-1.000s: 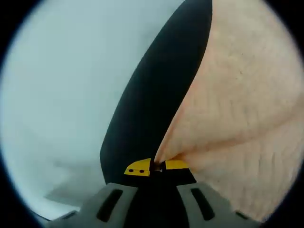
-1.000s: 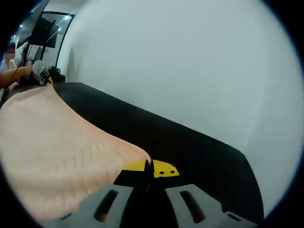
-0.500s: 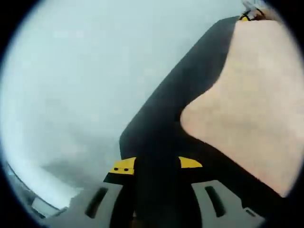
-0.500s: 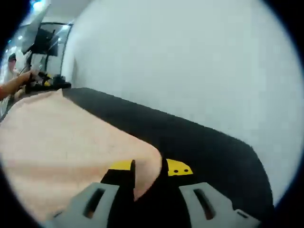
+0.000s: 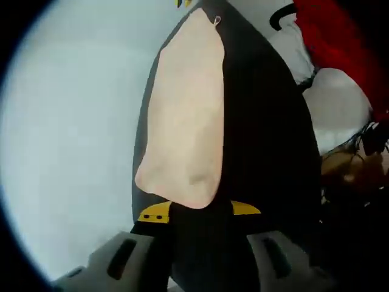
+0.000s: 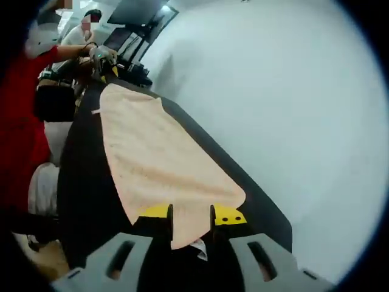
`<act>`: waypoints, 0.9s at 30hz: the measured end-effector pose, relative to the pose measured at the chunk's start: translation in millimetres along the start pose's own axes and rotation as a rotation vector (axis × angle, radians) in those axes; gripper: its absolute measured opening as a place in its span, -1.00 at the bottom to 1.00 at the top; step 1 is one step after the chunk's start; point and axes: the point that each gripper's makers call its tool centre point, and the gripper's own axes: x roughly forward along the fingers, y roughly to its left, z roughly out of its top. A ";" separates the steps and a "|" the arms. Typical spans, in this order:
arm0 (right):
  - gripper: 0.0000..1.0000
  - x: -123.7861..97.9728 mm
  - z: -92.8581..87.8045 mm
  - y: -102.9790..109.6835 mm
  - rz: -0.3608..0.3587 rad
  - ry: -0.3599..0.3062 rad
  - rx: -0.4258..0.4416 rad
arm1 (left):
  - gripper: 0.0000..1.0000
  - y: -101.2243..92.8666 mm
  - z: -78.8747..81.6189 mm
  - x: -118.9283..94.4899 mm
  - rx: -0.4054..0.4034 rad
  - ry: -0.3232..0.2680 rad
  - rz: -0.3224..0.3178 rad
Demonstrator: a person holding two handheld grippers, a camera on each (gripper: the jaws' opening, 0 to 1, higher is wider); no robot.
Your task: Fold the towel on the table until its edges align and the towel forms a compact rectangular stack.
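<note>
A peach towel (image 5: 185, 115) lies as a long narrow strip on the black table (image 5: 261, 134). My left gripper (image 5: 199, 211) is open, its yellow tips on either side of the towel's near rounded end and just short of it. In the right gripper view the same towel (image 6: 158, 158) runs away from me along the table (image 6: 85, 170). My right gripper (image 6: 191, 214) is open, and the towel's near end with a small white label (image 6: 198, 247) lies loose between the jaws. Far off at the towel's other end, a hand holds the left gripper (image 6: 100, 64).
A white wall (image 6: 273, 109) runs along the table's far side, close to the towel's long edge. A person in red (image 6: 24, 121) stands at the table's opposite side, seen also as a red sleeve (image 5: 340, 42). Dark equipment (image 6: 130, 58) sits behind the table's far end.
Both grippers went from shut on the towel's corners to open and let it go. The towel now lies flat, and both cameras have drawn back, so its whole length is in sight.
</note>
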 end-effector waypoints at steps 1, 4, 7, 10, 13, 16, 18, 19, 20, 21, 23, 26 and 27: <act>-0.59 -4.0 1.9 0.3 -0.010 -0.004 -0.002 | -0.44 1.5 -1.8 3.9 0.004 0.009 0.001; -0.59 -12.9 6.4 1.7 -0.024 -0.013 -0.025 | -0.50 2.5 0.9 14.3 0.021 -0.001 0.004; -0.59 -13.7 5.0 2.2 -0.026 -0.006 -0.001 | -0.62 -6.6 6.8 25.0 0.075 -0.008 -0.014; -0.59 -10.6 -20.4 6.6 -0.013 0.110 -0.088 | -0.78 -9.7 9.8 31.6 0.132 -0.003 0.031; -0.61 -8.6 -27.4 8.6 -0.008 0.127 -0.086 | -0.88 -11.4 11.2 29.9 0.115 0.016 0.082; -0.60 -12.9 -40.1 16.0 0.032 0.176 -0.258 | -0.98 -9.7 11.8 24.9 0.103 0.002 0.106; -0.59 -13.2 -51.9 33.4 0.096 0.213 -0.333 | -1.00 -9.1 12.7 22.6 0.024 -0.003 0.097; -0.58 -11.4 -58.6 38.6 0.109 0.239 -0.394 | -1.00 -8.6 14.5 21.4 0.004 -0.003 0.094; -0.58 -8.4 -62.7 42.0 0.108 0.259 -0.475 | -1.00 -6.4 17.1 20.5 0.008 -0.005 0.098; -0.58 -2.5 -66.9 43.7 0.101 0.274 -0.550 | -1.00 -5.7 19.5 19.3 0.009 -0.009 0.101; -0.69 10.6 -63.3 46.8 0.086 0.241 -0.669 | -1.00 -3.9 22.7 18.5 0.015 -0.010 0.108; -0.76 29.8 -60.8 44.1 0.074 0.211 -0.637 | -1.00 3.3 24.8 15.3 0.012 -0.012 0.131; -0.83 35.7 -58.0 46.2 0.077 0.185 -0.651 | -1.00 5.8 25.9 14.4 -0.001 -0.021 0.140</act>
